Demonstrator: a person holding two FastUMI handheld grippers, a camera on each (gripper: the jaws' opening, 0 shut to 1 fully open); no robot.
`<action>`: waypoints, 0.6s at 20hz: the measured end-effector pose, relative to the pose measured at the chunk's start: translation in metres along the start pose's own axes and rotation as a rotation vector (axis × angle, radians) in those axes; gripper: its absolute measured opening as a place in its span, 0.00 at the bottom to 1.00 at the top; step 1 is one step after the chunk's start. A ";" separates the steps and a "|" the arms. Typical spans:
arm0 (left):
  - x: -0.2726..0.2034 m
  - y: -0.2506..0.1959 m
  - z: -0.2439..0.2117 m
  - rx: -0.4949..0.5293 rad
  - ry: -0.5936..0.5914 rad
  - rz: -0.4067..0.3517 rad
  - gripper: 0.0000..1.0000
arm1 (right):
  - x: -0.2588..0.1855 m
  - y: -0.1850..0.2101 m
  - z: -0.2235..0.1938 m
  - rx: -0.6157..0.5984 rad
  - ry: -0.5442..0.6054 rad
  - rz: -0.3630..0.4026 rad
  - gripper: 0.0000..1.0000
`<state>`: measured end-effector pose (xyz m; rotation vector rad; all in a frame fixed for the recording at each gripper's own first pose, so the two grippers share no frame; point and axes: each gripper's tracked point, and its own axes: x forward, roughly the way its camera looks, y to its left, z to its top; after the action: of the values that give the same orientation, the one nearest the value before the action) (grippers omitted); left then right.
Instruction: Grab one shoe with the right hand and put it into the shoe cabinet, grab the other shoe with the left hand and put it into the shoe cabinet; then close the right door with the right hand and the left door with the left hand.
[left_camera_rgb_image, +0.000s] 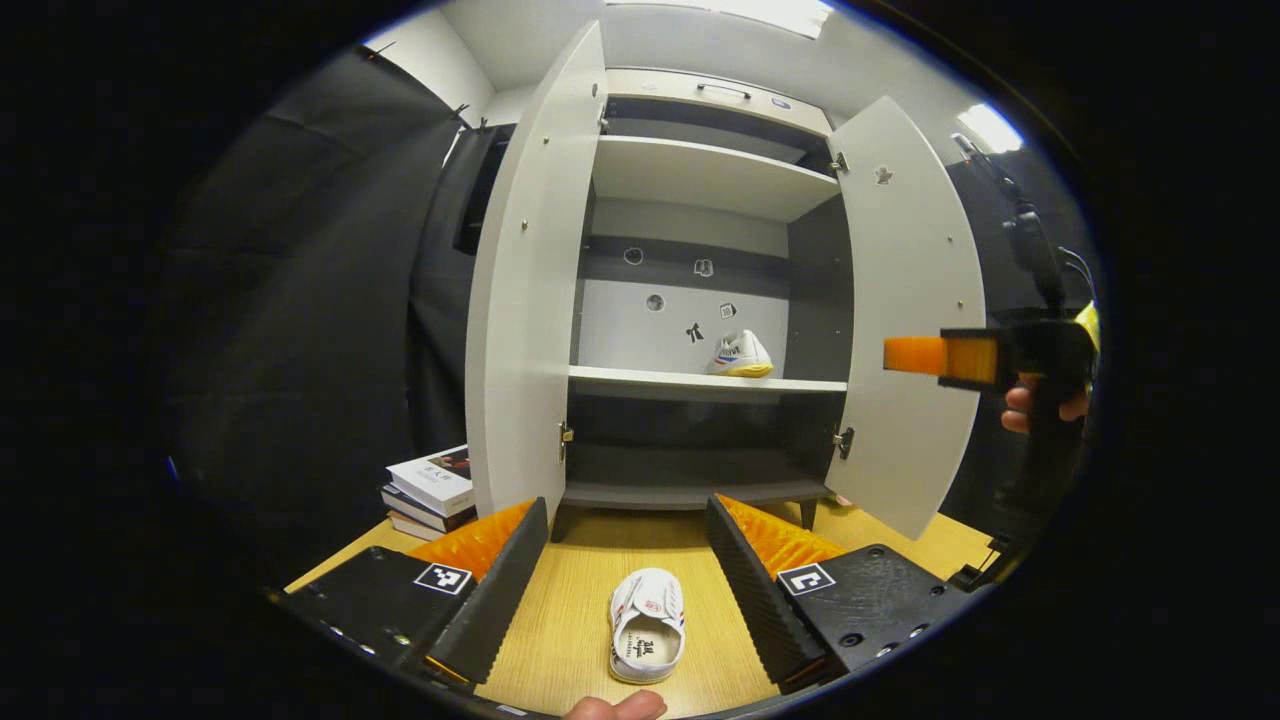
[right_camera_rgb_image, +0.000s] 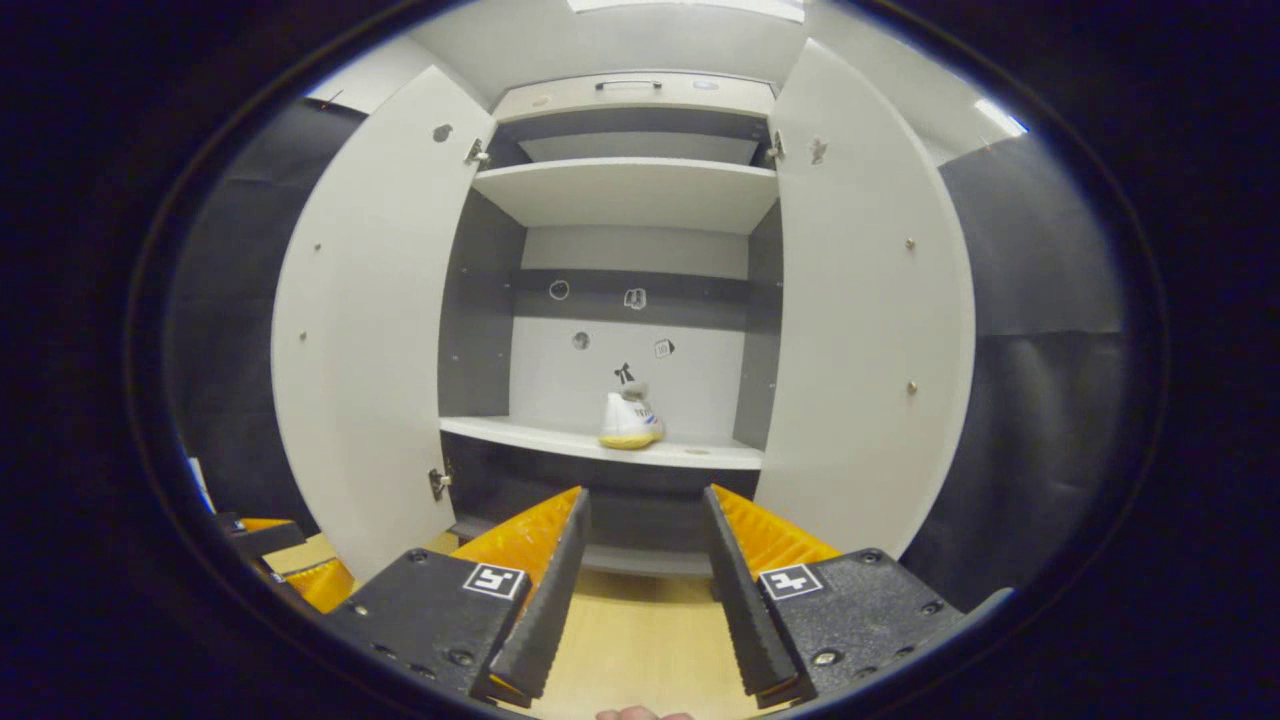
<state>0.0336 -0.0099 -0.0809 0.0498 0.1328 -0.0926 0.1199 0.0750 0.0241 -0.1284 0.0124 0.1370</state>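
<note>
left gripper view: the left gripper (left_camera_rgb_image: 627, 570) hangs low over the wooden table (left_camera_rgb_image: 560, 640), its two fingers spread wide and holding nothing. between them, on the table, lies the white shoe (left_camera_rgb_image: 647, 625), its opening facing up and its toe pointing toward the shoe cabinet (left_camera_rgb_image: 700, 300); neither finger touches it. the cabinet stands at the far side of the table with both doors swung open, the left door (left_camera_rgb_image: 525, 300) and the right door (left_camera_rgb_image: 905, 320) flanking the shelves. on the middle shelf (left_camera_rgb_image: 700, 382) sits the second shoe (left_camera_rgb_image: 741, 356), a white one with a yellowish sole, toward the shelf's right part. a stack of books (left_camera_rgb_image: 432, 490) lies on the table just beside the left door's lower edge. at the right edge of this view the right gripper (left_camera_rgb_image: 915, 356) is held up by a hand (left_camera_rgb_image: 1040, 405) at about the height of the middle shelf, in front of the right door (whether it is open or closed cannot be told from this side-on angle).

right gripper view: the right gripper (right_camera_rgb_image: 645, 590) faces the open cabinet (right_camera_rgb_image: 630, 200) head-on, fingers parted wide and empty. the second shoe (right_camera_rgb_image: 628, 420) rests on the middle shelf (right_camera_rgb_image: 600, 440), near its centre, well beyond the fingertips. the left door (right_camera_rgb_image: 365, 330) and right door (right_camera_rgb_image: 865, 320) both stand open. part of the left gripper (right_camera_rgb_image: 290, 560) shows low at the left edge.
</note>
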 end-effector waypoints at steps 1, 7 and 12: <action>0.000 -0.003 -0.003 -0.001 0.007 -0.004 0.95 | -0.008 -0.001 -0.008 0.015 -0.001 -0.005 0.74; 0.002 -0.013 -0.026 0.000 0.051 -0.011 0.95 | -0.042 0.001 -0.059 0.041 0.048 0.009 0.82; 0.005 -0.008 -0.057 0.035 0.104 0.009 0.95 | -0.064 -0.002 -0.081 0.027 0.064 0.003 0.88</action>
<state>0.0304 -0.0153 -0.1384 0.0903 0.2350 -0.0835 0.0568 0.0543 -0.0542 -0.1054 0.0781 0.1353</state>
